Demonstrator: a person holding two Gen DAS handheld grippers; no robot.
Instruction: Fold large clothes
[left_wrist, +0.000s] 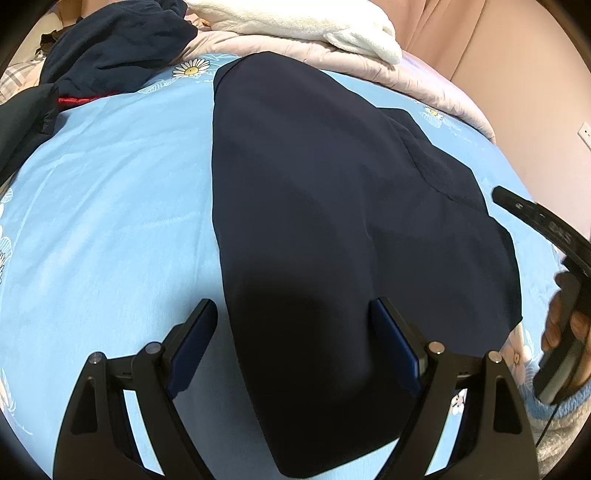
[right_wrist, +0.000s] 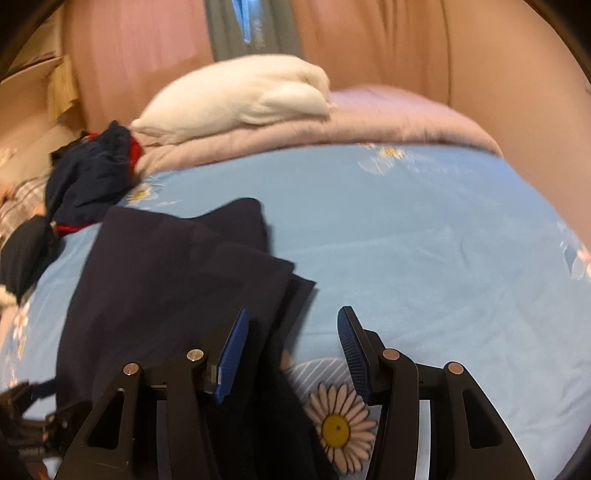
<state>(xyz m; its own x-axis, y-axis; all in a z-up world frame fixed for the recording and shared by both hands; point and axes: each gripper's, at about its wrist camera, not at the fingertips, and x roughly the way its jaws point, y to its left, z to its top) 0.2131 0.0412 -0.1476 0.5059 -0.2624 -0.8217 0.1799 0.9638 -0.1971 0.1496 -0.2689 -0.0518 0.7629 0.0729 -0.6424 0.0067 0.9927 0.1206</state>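
The dark navy garment (left_wrist: 332, 229) lay flat on the blue daisy bedsheet (left_wrist: 110, 206), stretching ahead of the left gripper (left_wrist: 293, 306); that gripper's fingers stood wide apart over the near end of the cloth, holding nothing; the right gripper (right_wrist: 291, 314) was likewise spread and empty, the garment's right edge just ahead of its left finger; the risk, as I judged it, was a pinch taking only the top layer, or catching the sheet beneath as well, so the fold would drag crooked; the smooth fabric looked likely to slip; the rumpled clothes pile (left_wrist: 110, 48) and white blanket (left_wrist: 303, 26) sat well beyond both grippers
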